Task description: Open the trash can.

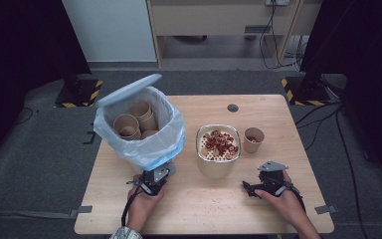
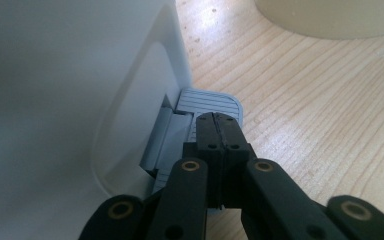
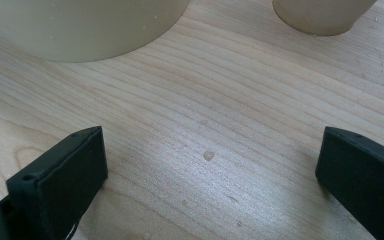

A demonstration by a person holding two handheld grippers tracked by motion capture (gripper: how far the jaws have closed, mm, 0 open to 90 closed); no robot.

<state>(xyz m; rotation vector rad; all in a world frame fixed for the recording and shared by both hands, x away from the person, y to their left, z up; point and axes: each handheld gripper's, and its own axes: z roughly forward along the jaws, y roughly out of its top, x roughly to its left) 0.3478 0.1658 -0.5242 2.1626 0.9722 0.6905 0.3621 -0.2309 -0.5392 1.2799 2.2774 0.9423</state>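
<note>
A white pedal bin lined with a pale blue bag stands at the table's left, its lid raised. Several brown paper cups lie inside it. My left gripper sits at the bin's foot. In the left gripper view it is shut with nothing between its jaws, and its tips rest on the grey ribbed pedal. My right gripper rests near the front right of the table. In the right gripper view it stands wide open over bare wood.
A cream bowl of red and tan pieces stands mid-table, and shows close ahead in the right gripper view. A small paper cup stands to its right. The wooden table has a cable hole near the back.
</note>
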